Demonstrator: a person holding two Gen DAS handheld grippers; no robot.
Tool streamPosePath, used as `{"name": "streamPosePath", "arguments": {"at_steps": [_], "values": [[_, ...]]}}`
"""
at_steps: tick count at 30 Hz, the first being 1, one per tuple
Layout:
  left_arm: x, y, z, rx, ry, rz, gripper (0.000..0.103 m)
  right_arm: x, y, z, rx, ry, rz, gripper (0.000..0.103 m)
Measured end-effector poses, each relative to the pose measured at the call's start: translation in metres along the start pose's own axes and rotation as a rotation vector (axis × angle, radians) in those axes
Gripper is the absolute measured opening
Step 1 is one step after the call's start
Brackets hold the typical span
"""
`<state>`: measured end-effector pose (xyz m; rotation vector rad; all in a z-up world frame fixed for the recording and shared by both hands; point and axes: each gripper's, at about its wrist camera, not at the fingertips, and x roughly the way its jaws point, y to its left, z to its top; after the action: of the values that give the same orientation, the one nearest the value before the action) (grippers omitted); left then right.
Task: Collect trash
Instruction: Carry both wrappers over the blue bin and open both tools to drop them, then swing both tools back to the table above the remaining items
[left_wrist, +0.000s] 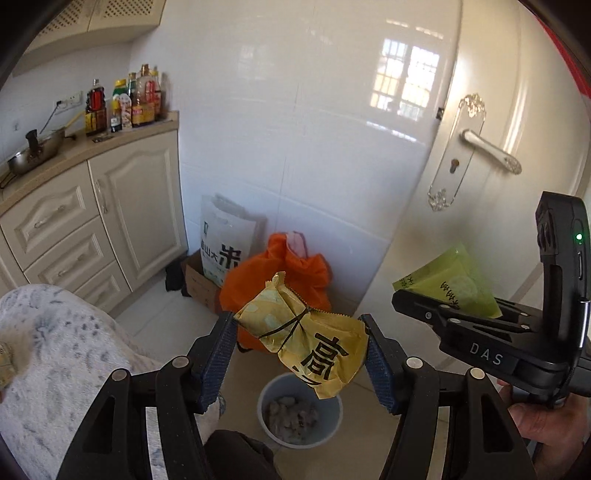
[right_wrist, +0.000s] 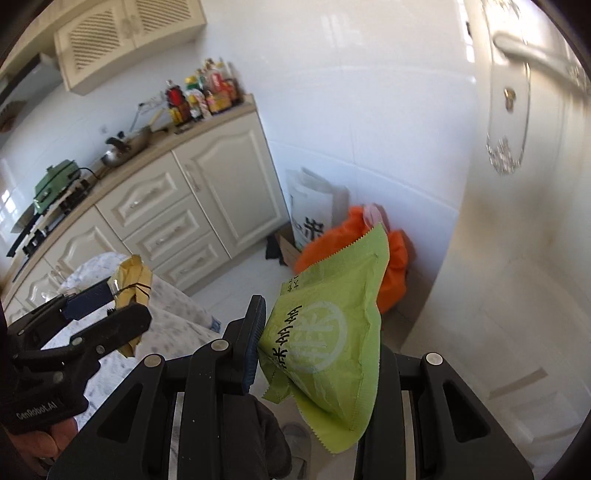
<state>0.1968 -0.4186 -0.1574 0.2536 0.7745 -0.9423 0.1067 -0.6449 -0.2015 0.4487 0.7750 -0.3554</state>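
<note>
My left gripper (left_wrist: 301, 343) is shut on a crumpled yellow snack wrapper (left_wrist: 306, 332) and holds it in the air above a small grey-blue trash bin (left_wrist: 300, 410) on the floor. The bin holds grey scraps. My right gripper (right_wrist: 317, 343) is shut on a green snack packet (right_wrist: 328, 339). It shows at the right of the left wrist view (left_wrist: 417, 299), with the green packet (left_wrist: 458, 284) sticking out. The left gripper (right_wrist: 114, 295) with the yellow wrapper (right_wrist: 133, 277) shows at the left of the right wrist view.
An orange bag (left_wrist: 280, 280), a white paper bag (left_wrist: 221, 243) and a cardboard box (left_wrist: 199, 284) stand by the tiled wall. Cream cabinets (left_wrist: 122, 218) with bottles (left_wrist: 125, 99) and a pan (left_wrist: 33, 151) are at left. A white door (left_wrist: 491, 147) is at right. A grey blanket (left_wrist: 55, 362) lies at lower left.
</note>
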Motion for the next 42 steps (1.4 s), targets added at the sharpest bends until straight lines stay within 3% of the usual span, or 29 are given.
{"name": "streamPosePath", "arguments": {"at_steps": [14, 20, 22, 24, 27, 33, 42], "values": [[0.159, -0.006, 0.034, -0.024, 0.241, -0.107, 0.062, 0.079, -0.063, -0.037, 0.127, 0.187, -0.015, 0.031], [0.202, -0.002, 0.042, -0.004, 0.323, -0.112, 0.069, 0.107, -0.078, -0.045, 0.181, 0.242, -0.019, 0.034], [0.212, -0.004, 0.040, 0.004, 0.337, -0.093, 0.075, 0.114, -0.085, -0.048, 0.203, 0.255, -0.021, 0.040], [0.223, -0.005, 0.042, 0.002, 0.334, -0.076, 0.088, 0.119, -0.090, -0.049, 0.219, 0.261, -0.025, 0.056], [0.230, -0.006, 0.045, 0.010, 0.319, -0.051, 0.099, 0.120, -0.095, -0.053, 0.239, 0.263, -0.037, 0.072], [0.215, -0.010, 0.042, 0.009, 0.284, -0.016, 0.101, 0.119, -0.100, -0.056, 0.263, 0.255, -0.064, 0.100], [0.154, -0.011, 0.037, 0.005, 0.221, 0.065, 0.102, 0.109, -0.085, -0.049, 0.248, 0.243, -0.084, 0.103]]}}
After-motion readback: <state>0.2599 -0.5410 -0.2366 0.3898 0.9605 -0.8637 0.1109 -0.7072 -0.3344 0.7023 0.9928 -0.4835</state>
